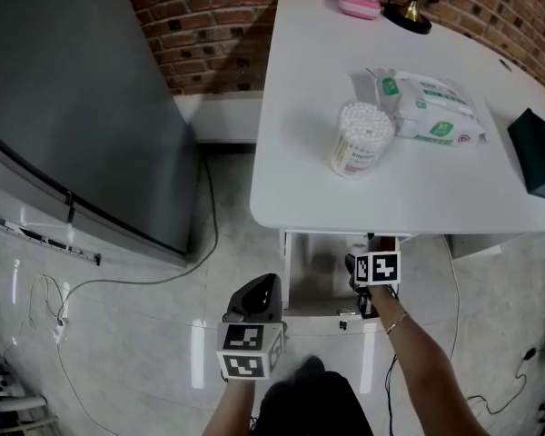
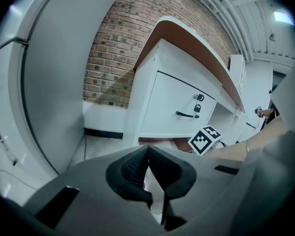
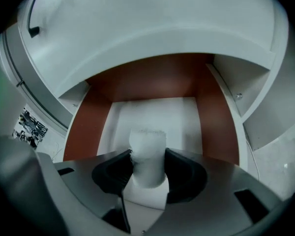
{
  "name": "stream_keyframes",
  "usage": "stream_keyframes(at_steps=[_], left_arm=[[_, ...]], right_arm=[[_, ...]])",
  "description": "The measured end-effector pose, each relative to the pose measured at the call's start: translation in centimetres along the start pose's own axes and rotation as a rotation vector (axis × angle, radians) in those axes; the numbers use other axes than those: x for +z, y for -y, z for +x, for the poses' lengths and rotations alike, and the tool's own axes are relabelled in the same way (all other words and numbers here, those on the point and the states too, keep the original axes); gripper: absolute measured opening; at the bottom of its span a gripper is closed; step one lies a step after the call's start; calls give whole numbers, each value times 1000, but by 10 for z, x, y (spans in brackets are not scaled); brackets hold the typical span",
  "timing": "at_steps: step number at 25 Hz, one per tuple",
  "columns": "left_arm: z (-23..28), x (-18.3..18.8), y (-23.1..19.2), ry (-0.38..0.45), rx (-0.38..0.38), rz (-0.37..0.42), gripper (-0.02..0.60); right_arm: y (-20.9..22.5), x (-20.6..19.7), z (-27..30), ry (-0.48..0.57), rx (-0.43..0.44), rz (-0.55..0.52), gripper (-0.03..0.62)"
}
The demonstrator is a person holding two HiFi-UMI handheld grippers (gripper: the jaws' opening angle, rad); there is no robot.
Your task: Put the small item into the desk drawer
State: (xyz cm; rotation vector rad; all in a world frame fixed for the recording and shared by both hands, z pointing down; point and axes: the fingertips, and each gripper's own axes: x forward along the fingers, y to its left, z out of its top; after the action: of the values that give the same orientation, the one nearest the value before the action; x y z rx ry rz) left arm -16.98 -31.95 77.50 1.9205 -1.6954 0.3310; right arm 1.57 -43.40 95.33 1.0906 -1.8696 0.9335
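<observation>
My right gripper (image 3: pixel 148 165) is shut on a small white cylindrical item (image 3: pixel 147 141), with both pads against its sides. It hangs over the open desk drawer (image 3: pixel 214 117), which has brown walls and a white bottom. In the head view the right gripper (image 1: pixel 371 293) is down at the open drawer (image 1: pixel 302 266) under the white desk (image 1: pixel 300 171); the item is hidden there. My left gripper (image 1: pixel 262 289) hangs left of the drawer, over the floor. In its own view the left gripper (image 2: pixel 147 150) has its jaws together at the tips with nothing between them.
On the desk stand a tub of cotton swabs (image 1: pixel 361 137), a pack of wipes (image 1: pixel 433 107), a pink thing (image 1: pixel 358 3), a black lamp base (image 1: pixel 409 14) and a black box (image 1: pixel 538 153). A grey cabinet (image 1: pixel 73 107) stands left; cables (image 1: pixel 207 234) cross the floor.
</observation>
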Motion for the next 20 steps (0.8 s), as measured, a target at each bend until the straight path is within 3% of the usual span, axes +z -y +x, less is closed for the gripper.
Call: stream_keyframes(at_steps=[8, 14, 20], left_arm=[[13, -11, -12, -25, 6, -5, 21], [22, -21, -16, -43, 11, -10, 21], [27, -20, -20, -10, 24, -16, 21]], right_arm=[[8, 3, 29, -4, -39, -60, 187], [10, -6, 48, -25, -32, -38, 189], [13, -12, 56, -32, -42, -19, 190]])
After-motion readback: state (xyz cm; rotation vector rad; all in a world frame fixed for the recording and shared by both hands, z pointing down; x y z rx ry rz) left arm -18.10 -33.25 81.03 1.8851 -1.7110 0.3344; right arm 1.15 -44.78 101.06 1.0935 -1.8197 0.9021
